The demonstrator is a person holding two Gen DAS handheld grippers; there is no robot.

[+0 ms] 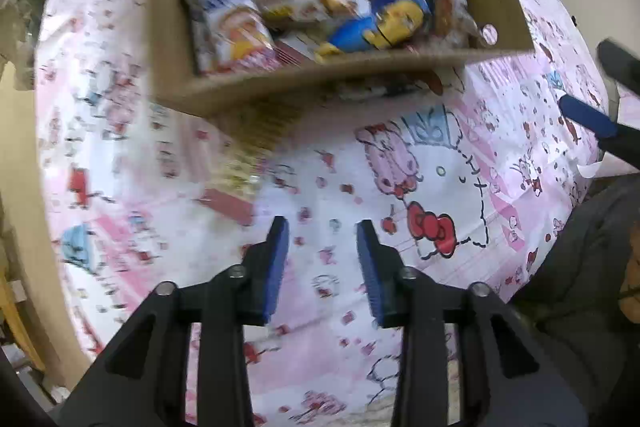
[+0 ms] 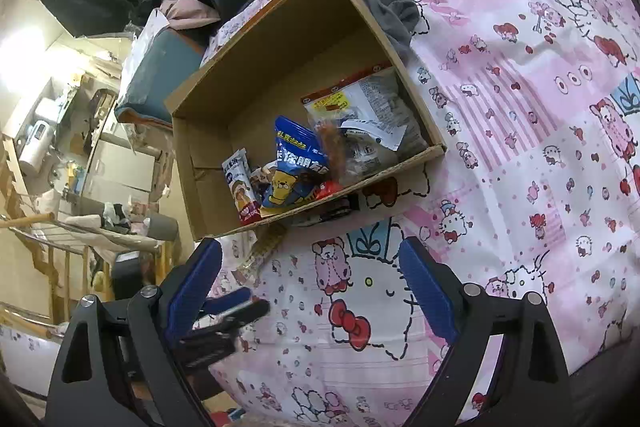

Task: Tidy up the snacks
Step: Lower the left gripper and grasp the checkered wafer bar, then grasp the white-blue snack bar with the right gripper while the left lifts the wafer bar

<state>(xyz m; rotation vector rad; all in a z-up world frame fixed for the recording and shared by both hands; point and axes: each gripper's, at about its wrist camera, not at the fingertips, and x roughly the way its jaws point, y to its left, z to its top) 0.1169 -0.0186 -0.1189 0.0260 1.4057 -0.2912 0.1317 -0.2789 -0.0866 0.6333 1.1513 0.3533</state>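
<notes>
snack packets (image 2: 298,167) are seen piled in the near end of an open cardboard box (image 2: 256,83) on a pink cartoon-print sheet (image 2: 520,107). the left gripper (image 1: 322,239) is held with fingers partly apart, nothing between them. the right gripper (image 2: 310,263) is held wide apart, empty.

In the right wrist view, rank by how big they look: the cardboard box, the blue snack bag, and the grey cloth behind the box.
1. cardboard box
2. blue snack bag
3. grey cloth, partly hidden and farther away, so its rank below the bag is unsure.
</notes>
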